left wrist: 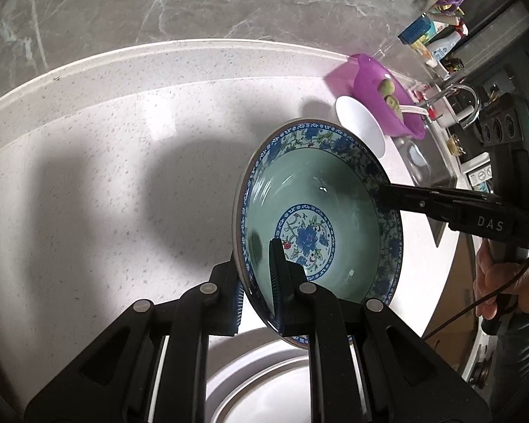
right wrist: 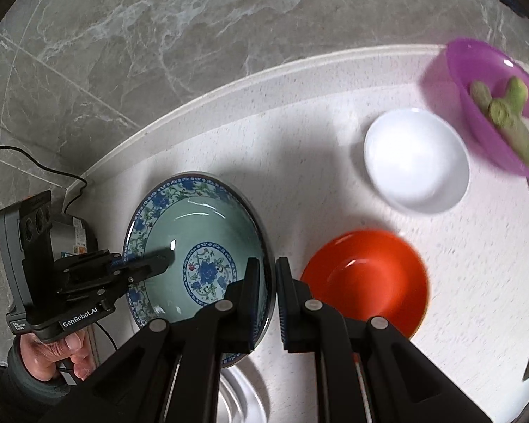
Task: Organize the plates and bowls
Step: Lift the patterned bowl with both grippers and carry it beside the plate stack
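Note:
A green bowl with a blue floral rim [left wrist: 321, 211] [right wrist: 197, 243] is held above the white counter by both grippers. My left gripper [left wrist: 259, 275] is shut on its near rim, one finger inside and one outside; it shows in the right wrist view [right wrist: 151, 264] at the bowl's left rim. My right gripper [right wrist: 268, 282] is shut on the bowl's opposite rim and shows in the left wrist view [left wrist: 384, 195]. A white bowl [right wrist: 416, 160] [left wrist: 361, 123] and an orange bowl [right wrist: 366, 278] sit on the counter to the right.
A purple bowl [right wrist: 476, 84] [left wrist: 374, 81] with green fruit stands at the back right. A grey-white plate [left wrist: 261, 387] [right wrist: 243, 398] lies below the held bowl. A sink with faucet [left wrist: 462, 98] is far right. A marble wall rises behind the counter.

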`<state>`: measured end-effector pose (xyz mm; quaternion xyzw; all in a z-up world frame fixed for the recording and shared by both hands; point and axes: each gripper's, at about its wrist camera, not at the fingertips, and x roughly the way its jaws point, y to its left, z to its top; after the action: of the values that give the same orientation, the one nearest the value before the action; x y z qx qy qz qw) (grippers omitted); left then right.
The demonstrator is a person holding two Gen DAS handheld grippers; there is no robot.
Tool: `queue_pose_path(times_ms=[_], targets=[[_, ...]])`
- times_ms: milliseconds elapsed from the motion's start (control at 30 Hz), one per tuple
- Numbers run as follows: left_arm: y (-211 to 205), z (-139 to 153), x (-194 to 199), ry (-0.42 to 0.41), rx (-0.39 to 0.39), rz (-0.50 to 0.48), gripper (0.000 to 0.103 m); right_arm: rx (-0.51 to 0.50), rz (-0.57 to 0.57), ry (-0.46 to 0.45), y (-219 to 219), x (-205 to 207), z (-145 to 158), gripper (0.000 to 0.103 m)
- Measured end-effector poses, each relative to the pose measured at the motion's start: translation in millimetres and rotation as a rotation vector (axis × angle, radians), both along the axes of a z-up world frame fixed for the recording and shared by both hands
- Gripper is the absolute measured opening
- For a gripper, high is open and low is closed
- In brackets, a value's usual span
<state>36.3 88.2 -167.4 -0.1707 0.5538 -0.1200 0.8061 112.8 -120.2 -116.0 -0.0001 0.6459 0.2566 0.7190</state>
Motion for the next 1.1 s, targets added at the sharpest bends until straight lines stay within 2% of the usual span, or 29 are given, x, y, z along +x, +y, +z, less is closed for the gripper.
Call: queue_pose_path(times_ms=[233,533,1100], targets=[[20,-23,-4,0.028,0.024,0.016,0.011,0.001,-0.018,0.023,14,-16,-24,0.012],[34,-45,-2,0.058,0.029,0.017,0.011,-0.006,-0.048,0.061,21,-16,-52,0.012],[36,-71,13,0.085,0.023,0.04,0.011,-0.008,-0.043,0.075,27,-12,-64,0.012]])
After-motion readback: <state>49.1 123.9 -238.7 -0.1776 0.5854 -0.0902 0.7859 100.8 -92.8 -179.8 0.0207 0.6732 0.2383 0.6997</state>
